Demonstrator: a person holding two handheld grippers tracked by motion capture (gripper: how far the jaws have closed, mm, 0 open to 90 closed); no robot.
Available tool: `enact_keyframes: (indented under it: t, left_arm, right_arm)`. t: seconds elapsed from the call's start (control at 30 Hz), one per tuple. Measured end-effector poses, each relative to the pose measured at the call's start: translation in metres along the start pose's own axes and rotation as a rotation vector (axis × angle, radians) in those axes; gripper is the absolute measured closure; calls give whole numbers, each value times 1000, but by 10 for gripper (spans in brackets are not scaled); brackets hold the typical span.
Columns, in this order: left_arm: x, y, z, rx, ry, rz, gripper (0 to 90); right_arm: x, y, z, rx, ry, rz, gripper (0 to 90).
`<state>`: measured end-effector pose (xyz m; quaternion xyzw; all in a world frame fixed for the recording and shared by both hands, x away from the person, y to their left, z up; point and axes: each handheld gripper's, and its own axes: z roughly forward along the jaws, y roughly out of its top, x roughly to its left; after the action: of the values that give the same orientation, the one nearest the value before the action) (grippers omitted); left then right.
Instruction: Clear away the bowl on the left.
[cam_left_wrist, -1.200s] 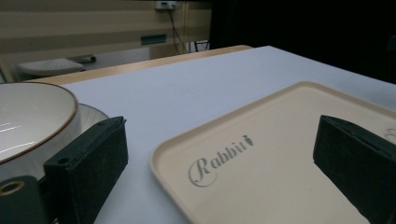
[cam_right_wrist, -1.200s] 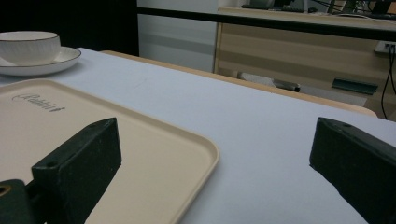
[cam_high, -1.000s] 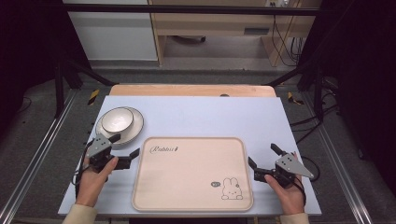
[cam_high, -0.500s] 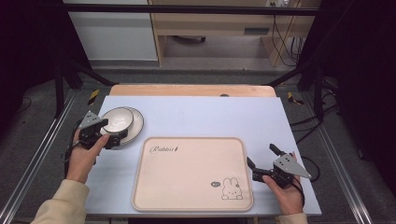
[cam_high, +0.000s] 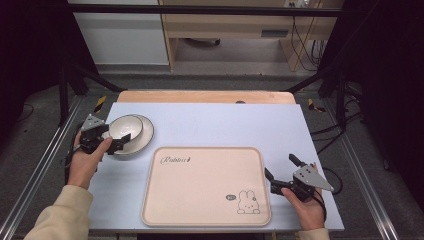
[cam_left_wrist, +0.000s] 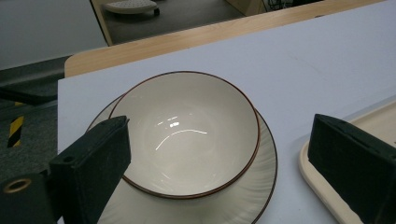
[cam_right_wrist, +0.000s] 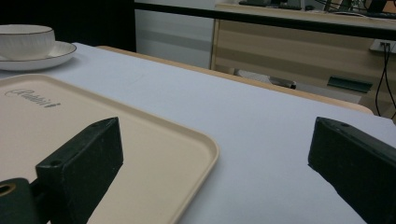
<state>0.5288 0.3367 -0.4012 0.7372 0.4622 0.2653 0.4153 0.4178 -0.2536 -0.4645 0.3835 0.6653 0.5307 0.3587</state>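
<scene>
the left gripper (cam_high: 114, 138) hangs over the near left edge of a cream bowl (cam_high: 125, 127), its jaws spread wide and gripping nothing — in the left gripper view one jaw sits over the bowl's rim (cam_left_wrist: 140, 186) and the other out over the corner of the tray (cam_left_wrist: 322, 186). the bowl, edged with a thin brown line, rests in a matching plate (cam_high: 142, 142) on the pale blue table (cam_high: 225, 122), just beyond the tray's far left corner. the right gripper (cam_high: 281, 172) rests low at the right edge of the cream rabbit-print tray (cam_high: 200, 187) — jaws wide apart and empty, one over the tray's surface, one over bare table.
</scene>
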Motion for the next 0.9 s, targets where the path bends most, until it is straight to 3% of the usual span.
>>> enact_keyframes:
  t: [0.37, 0.53, 0.9]
  left_arm:
    - [10, 6, 10, 37, 41, -9, 63]
    - [15, 10, 18, 29, 59, -48, 73]
    - [33, 10, 31, 67, 119, -101, 96]
  right_arm:
    - [2, 2, -1, -11, -1, -20, 39]
    - [2, 2, -3, -14, 3, -17, 50]
    - [2, 3, -3, -25, 13, -12, 54]
